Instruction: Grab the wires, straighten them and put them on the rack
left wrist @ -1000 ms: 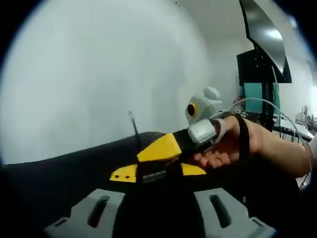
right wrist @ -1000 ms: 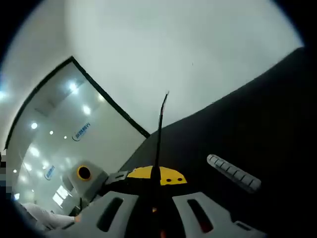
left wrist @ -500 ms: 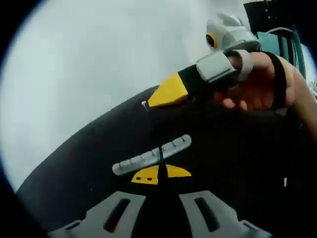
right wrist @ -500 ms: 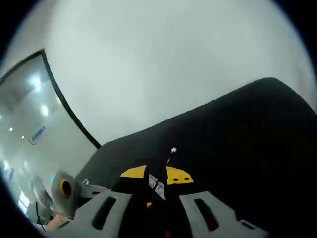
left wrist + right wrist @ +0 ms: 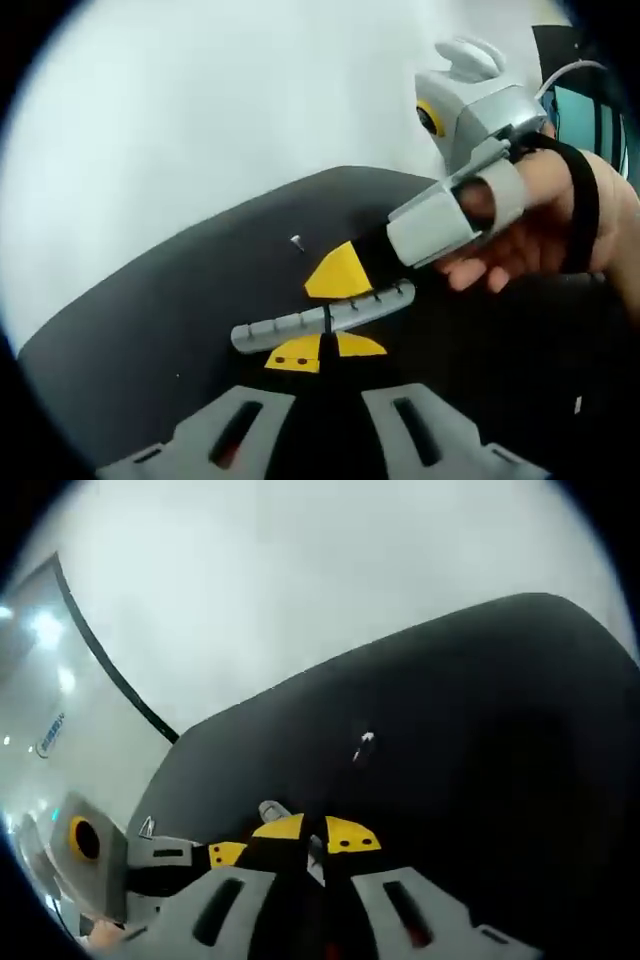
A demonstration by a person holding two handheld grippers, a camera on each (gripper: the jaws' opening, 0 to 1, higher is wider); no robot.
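Left gripper view: left gripper (image 5: 322,352) low over the black counter (image 5: 150,320), yellow-tipped fingers (image 5: 290,357) pinched narrow on a thin dark wire (image 5: 326,325). Wire runs up from the tips and crosses the grey rack (image 5: 322,316), a notched bar lying on the counter just beyond the tips; whether it sits in a notch can't tell. Small pale wire end (image 5: 296,241) visible above the rack, towards the counter's far edge. Right gripper (image 5: 345,272) reaches in just above the rack's right half, yellow tip close to it, held by a hand (image 5: 545,225) with a black strap. White wall behind the counter.

Right gripper view: right gripper (image 5: 315,835) over the counter (image 5: 480,740), yellow fingers (image 5: 348,835) close together w/ the wire (image 5: 314,850) between them. Pale wire end (image 5: 365,742) above the tips. Bit of the rack (image 5: 272,811) peeks just left of the tips; left gripper (image 5: 180,855) further left of it. Glass partition at far left.
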